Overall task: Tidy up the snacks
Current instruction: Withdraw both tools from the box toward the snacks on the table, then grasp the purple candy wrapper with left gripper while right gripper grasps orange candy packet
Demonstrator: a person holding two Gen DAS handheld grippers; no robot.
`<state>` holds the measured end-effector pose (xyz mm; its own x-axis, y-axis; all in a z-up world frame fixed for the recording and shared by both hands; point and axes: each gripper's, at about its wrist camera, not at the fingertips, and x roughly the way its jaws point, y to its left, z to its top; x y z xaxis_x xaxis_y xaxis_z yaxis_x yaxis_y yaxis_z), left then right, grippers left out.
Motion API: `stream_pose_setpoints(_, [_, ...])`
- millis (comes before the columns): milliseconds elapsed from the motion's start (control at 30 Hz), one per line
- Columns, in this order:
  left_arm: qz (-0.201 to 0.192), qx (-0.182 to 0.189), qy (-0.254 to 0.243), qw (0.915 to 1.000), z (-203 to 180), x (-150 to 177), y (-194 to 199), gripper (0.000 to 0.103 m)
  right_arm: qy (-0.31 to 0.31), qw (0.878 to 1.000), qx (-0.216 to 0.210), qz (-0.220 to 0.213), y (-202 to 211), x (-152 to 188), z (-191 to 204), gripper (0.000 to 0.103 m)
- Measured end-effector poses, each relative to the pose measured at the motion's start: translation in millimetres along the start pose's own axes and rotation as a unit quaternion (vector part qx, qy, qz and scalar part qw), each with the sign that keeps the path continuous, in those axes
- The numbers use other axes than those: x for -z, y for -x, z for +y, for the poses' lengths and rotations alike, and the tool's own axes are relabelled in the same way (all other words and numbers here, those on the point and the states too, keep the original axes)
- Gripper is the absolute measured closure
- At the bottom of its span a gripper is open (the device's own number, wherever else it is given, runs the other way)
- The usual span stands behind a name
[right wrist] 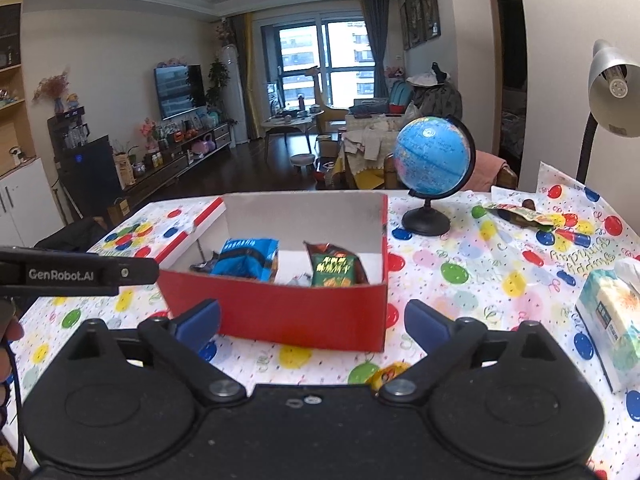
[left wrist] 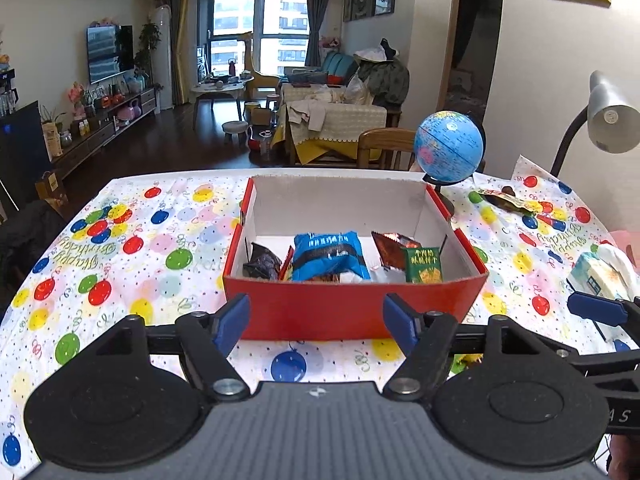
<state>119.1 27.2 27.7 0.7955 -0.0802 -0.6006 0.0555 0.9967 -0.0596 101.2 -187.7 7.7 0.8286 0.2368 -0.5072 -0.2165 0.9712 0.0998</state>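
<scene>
Left gripper [left wrist: 316, 320]: jaws apart, empty.
Right gripper [right wrist: 312, 326]: wide, empty.
Snacks: most in the box [left wrist: 352, 308]; one packet [right wrist: 520, 214] beside the globe [right wrist: 434, 156].
Risk: reaching it could topple the globe.

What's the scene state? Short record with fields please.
container: red box, open top, on the balloon tablecloth
in box: blue packet, green packet, dark packets
outside box: snack packet near the globe
other: tissue pack, desk lamp
left gripper: open, empty
right gripper: open, empty
</scene>
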Motion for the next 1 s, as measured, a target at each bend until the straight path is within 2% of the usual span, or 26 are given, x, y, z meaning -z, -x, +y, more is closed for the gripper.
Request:
stream_pose_setpoints(267, [-0.005, 0.009, 0.013, 0.9999, 0.3, 32.4, 11.5, 0.025, -0.007, 1.000, -0.009, 0.012, 12.0, 33.8, -0.6, 0.000])
stream_pose_setpoints(567, [0.039, 0.011, 0.029, 0.9987, 2.5, 75.3, 2.4, 0.025, -0.037, 0.999, 0.001, 0.037, 13.8, 71.3, -6.8, 0.000])
stream_pose_setpoints(867, [0.069, 0.004, 0.019, 0.9974, -0.3, 108.2, -10.0, 0.025, -0.075, 0.996, -0.001, 0.055, 7.5, 98.9, -7.4, 0.001])
stream_pose_setpoints(1000, [0.078, 0.004, 0.008, 0.9969, -2.2, 118.9, -13.6, 0.025, -0.087, 0.994, 0.012, 0.064, 1.7, 108.9, -7.7, 0.002])
